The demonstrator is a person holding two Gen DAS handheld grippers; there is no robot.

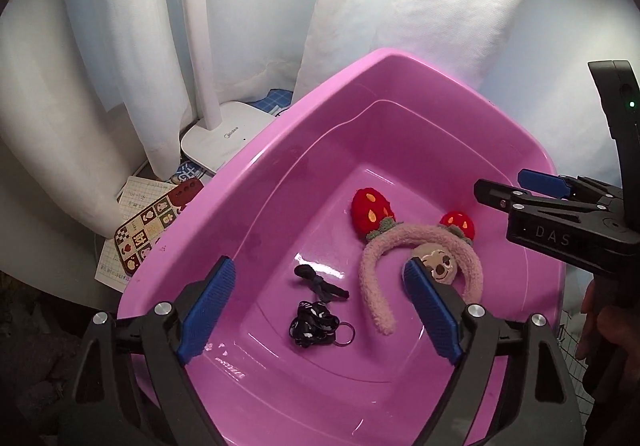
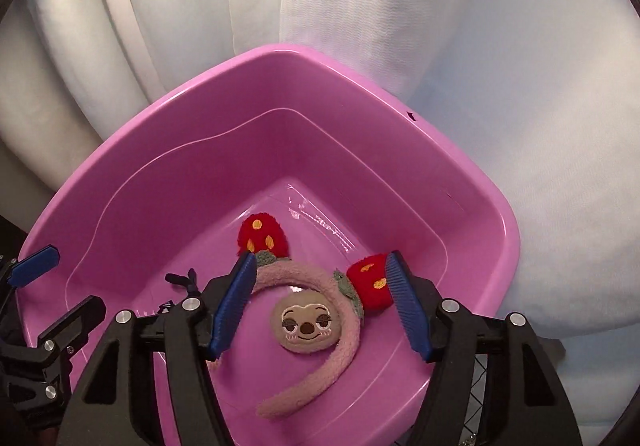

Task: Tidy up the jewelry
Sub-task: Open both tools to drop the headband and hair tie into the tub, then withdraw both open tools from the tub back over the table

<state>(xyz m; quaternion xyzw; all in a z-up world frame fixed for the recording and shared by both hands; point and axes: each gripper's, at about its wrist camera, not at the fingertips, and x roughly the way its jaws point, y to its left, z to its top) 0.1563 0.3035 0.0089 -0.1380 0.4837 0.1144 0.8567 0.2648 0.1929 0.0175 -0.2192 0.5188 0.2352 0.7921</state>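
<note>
A pink plastic basin (image 1: 256,174) (image 2: 472,198) holds a fuzzy pink headband (image 1: 384,246) (image 2: 344,346) with two red strawberry ears and a sloth face (image 2: 306,324). A black hair tie (image 1: 320,284) and a black cord with a key ring (image 1: 314,324) lie beside it. My left gripper (image 1: 320,306) is open and empty above the black items. My right gripper (image 2: 320,294) is open and empty, hovering over the headband; it also shows in the left wrist view (image 1: 516,190).
White curtains (image 1: 120,26) hang behind the basin. A white lamp base (image 1: 224,134), a patterned tin (image 1: 148,230) and papers (image 1: 138,196) lie left of the basin. A wire mesh (image 1: 572,338) is at the right.
</note>
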